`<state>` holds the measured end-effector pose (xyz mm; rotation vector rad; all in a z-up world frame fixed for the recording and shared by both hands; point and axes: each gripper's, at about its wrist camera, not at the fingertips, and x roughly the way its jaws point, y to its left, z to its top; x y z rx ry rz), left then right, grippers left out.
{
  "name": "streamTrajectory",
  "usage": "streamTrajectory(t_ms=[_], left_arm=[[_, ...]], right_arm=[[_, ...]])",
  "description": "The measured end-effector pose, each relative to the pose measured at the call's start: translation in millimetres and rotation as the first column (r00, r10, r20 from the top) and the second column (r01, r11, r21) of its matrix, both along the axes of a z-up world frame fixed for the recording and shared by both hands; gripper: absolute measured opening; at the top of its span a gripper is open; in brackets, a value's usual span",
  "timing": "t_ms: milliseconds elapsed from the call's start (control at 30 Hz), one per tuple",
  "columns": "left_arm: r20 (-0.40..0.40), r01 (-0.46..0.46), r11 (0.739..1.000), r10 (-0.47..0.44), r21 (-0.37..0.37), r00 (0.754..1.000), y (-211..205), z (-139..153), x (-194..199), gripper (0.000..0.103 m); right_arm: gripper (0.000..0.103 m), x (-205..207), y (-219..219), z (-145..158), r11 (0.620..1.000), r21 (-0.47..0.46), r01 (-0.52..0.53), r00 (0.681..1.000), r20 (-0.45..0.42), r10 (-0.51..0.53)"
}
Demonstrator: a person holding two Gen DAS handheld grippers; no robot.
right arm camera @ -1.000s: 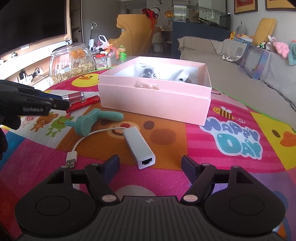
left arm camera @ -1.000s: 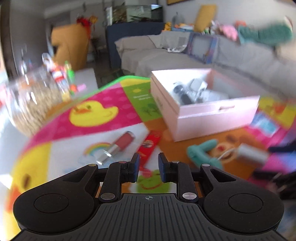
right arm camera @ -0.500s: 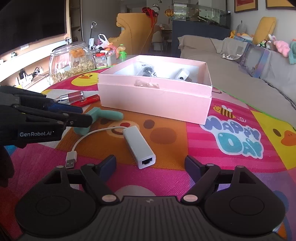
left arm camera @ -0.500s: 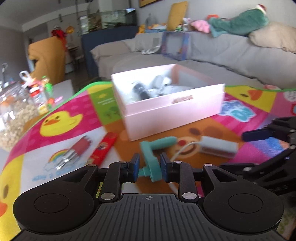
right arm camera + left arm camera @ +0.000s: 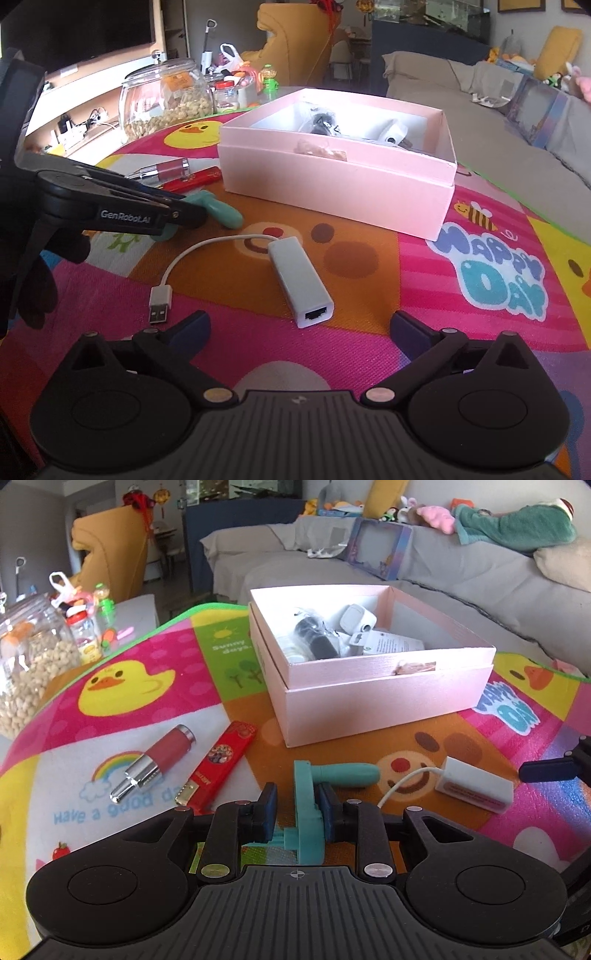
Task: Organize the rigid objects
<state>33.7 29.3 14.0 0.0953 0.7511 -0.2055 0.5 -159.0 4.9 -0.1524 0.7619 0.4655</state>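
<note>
Two pads of the left gripper (image 5: 295, 808) flanking the teal handle (image 5: 306, 812) on the mat (image 5: 147, 686), left pad not yet touching: best closed squarely before lifting toward the pink box (image 5: 369, 698). Farther right, right gripper (image 5: 299, 328) spread wide and empty, short of the white adapter (image 5: 299, 280).

A home living room; a long grey sofa (image 5: 461, 576) piled with plush toys (image 5: 439, 517) runs from twelve to two o'clock. A bright children's play mat (image 5: 122, 686) covers the surface; a television (image 5: 77, 33) sits at ten o'clock, a yellow armchair (image 5: 291, 33) at twelve.
</note>
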Motion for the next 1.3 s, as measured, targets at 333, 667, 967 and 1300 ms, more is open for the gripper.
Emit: streamTrajectory(t_ms=[333,667,967,1300], left_arm=[[0.005,-0.006,1.0,0.007,-0.024,1.0,5.4,-0.3,-3.7,0.028],[0.007,-0.011,0.999,0.011,-0.032,1.0,9.3,-0.2,-10.9,0.028],[0.02,-0.003,0.999,0.004,-0.039,1.0,12.3,-1.0,-17.3,0.028],[0.026,-0.008,0.998,0.009,-0.058,1.0,15.4,-2.8,-19.0,0.029]], right_arm=[[0.091,22.2,-9.0,11.9,0.919,-0.277,0.281,0.948,0.231,-0.22],[0.091,20.3,-2.9,16.2,0.973,-0.01,0.23,0.971,0.074,-0.229],[0.087,56.1,-0.7,3.8,0.937,0.044,0.347,0.937,0.021,-0.348],[0.082,51.4,-1.2,2.8,0.945,0.059,0.323,0.945,0.03,-0.325]])
